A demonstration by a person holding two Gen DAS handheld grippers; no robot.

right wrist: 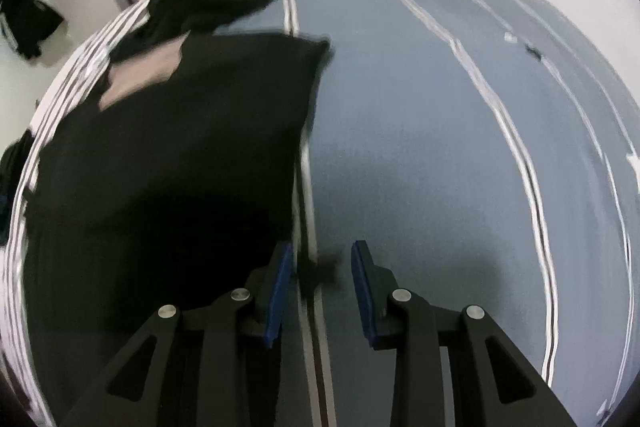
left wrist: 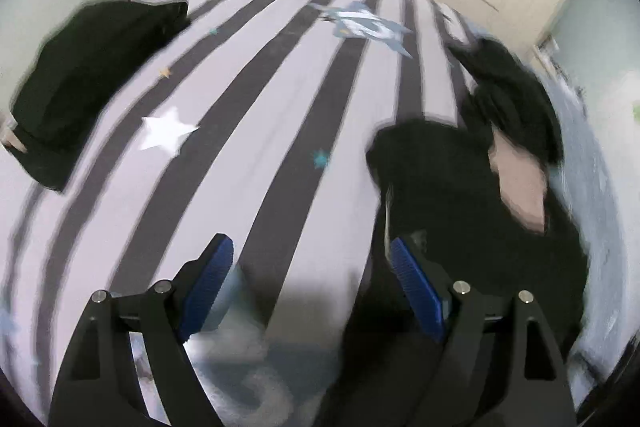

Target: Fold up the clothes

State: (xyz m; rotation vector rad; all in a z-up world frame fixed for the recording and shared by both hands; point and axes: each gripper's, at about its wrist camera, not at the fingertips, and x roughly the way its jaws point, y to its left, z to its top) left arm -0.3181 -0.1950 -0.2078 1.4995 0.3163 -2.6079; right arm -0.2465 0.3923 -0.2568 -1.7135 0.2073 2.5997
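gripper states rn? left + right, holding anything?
Left gripper: open, holding nothing, above the striped sheet beside the black garment.
Right gripper: open, holding nothing, at the black garment's edge.

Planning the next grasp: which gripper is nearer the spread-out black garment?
Right. The right gripper hangs at the black garment's edge; the left gripper hangs over striped bedding beside it.

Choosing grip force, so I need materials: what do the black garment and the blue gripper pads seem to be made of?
The black garment looks like soft matte knit or woven cloth: it lies limp with no sheen, though blur hides the weave. The blue pads on the left gripper look like ribbed rubber or plastic, with fine grooves across the face.
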